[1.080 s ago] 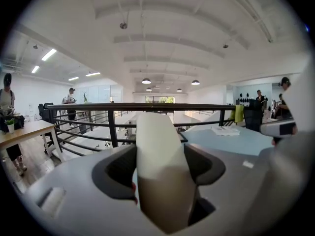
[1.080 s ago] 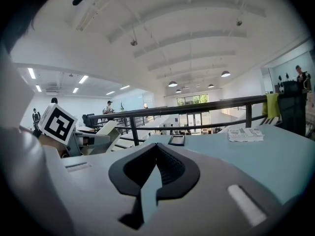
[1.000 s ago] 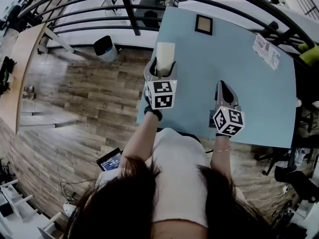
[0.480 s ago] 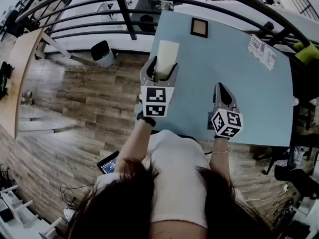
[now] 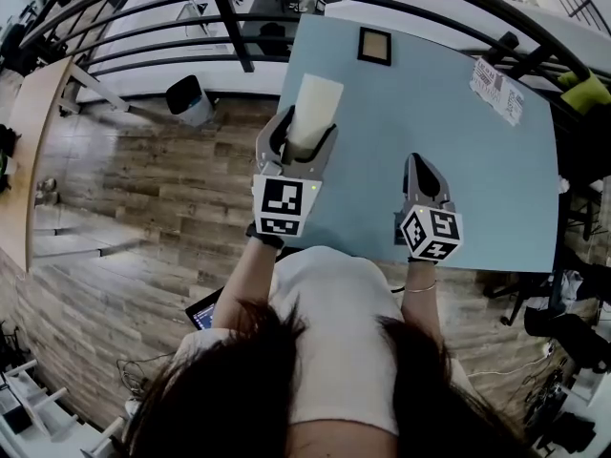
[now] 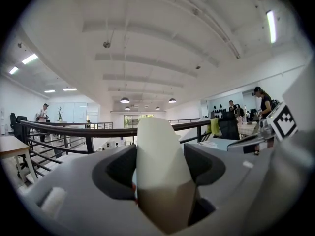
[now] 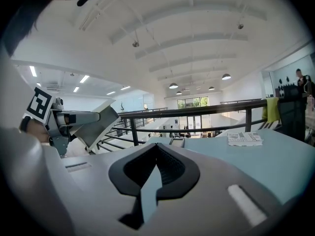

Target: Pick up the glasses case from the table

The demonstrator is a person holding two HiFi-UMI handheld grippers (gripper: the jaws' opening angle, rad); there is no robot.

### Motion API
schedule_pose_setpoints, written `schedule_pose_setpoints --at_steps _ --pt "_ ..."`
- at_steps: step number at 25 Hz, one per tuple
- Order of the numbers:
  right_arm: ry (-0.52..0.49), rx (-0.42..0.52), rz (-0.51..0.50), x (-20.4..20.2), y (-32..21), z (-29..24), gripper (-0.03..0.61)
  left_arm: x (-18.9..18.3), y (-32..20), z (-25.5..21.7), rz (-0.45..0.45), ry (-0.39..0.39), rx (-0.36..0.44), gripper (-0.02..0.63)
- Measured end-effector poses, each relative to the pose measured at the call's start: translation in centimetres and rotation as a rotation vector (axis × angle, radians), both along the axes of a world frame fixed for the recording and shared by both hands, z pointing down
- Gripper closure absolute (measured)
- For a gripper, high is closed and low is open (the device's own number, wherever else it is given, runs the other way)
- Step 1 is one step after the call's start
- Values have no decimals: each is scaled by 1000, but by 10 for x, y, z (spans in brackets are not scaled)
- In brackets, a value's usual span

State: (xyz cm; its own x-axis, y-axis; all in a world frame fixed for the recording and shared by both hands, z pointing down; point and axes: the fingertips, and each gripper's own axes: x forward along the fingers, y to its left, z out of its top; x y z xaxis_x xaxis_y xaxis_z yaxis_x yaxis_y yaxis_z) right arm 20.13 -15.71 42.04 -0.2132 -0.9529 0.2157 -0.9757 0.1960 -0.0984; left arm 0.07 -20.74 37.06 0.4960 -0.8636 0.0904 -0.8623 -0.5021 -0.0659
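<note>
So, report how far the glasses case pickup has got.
Done: the left gripper has its jaws clamped on the glasses case, which hangs clear of the table. In hand: the case held level in the air. The right gripper is empty, jaws together. Left: nothing visible, it seems, beyond holding the grip.

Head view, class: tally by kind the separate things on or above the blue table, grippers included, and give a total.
glasses case: 1, held off the table
grippers: 2, the left gripper shut on the case, the right gripper empty
picture frame: 1
printed sheet: 1
Total: 5
</note>
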Motion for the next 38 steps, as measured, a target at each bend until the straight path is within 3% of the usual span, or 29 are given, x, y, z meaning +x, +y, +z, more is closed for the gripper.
schedule_pose_setpoints --at_steps 11,38 --pt "1 28 -17 -3 -6 -8 575 -13 3 -1 -11 -15 58 262" --pt "82 103 -81 -19 -24 -26 575 -33 -11 12 -41 7 4 262"
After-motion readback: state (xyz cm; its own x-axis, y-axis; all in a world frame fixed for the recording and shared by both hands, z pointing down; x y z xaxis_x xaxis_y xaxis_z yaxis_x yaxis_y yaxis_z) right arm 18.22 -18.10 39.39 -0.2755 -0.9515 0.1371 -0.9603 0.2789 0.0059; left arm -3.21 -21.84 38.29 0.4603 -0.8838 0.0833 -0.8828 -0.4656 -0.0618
